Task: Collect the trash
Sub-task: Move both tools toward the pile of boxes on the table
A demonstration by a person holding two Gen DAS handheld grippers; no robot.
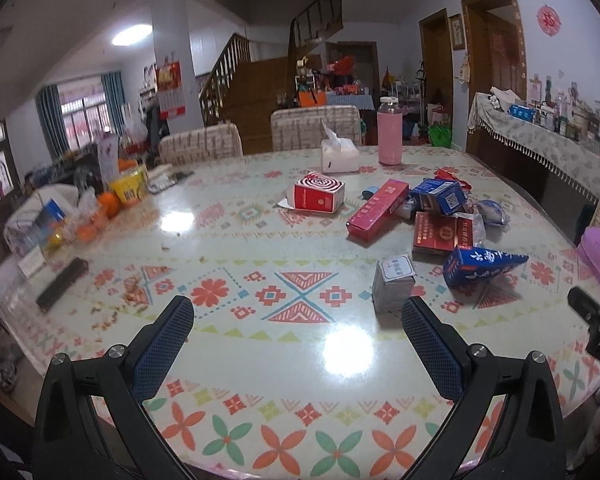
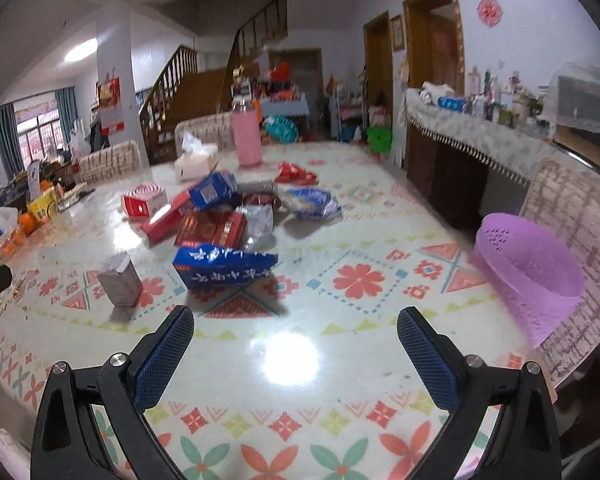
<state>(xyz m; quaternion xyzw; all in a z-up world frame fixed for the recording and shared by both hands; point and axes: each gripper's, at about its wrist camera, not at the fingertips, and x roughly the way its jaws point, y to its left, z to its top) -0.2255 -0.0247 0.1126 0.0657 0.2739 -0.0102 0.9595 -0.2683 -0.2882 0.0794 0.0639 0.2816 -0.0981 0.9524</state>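
Trash lies in a heap on the patterned table [image 1: 260, 240]: a small grey box [image 1: 393, 286], a crushed blue carton [image 1: 481, 266], a dark red box [image 1: 439, 234], a long red box [image 1: 377, 208], a blue box [image 1: 439, 196] and a red-white box [image 1: 317, 196]. In the right wrist view the grey box [image 2: 120, 280], blue carton [image 2: 224, 266], dark red box [image 2: 212, 228] and a blue-white bag [image 2: 311, 202] show. A purple basket [image 2: 527, 276] lies on its side at the right. My left gripper [image 1: 298, 320] and right gripper [image 2: 296, 328] are open and empty above the table's near edge.
A pink bottle [image 1: 388, 132] and a tissue box [image 1: 339, 154] stand at the far side. Oranges [image 1: 108, 204] and a yellow container [image 1: 130, 188] sit at the left, with a black remote [image 1: 62, 282]. Chairs stand behind the table. A sideboard [image 1: 547, 148] is at the right.
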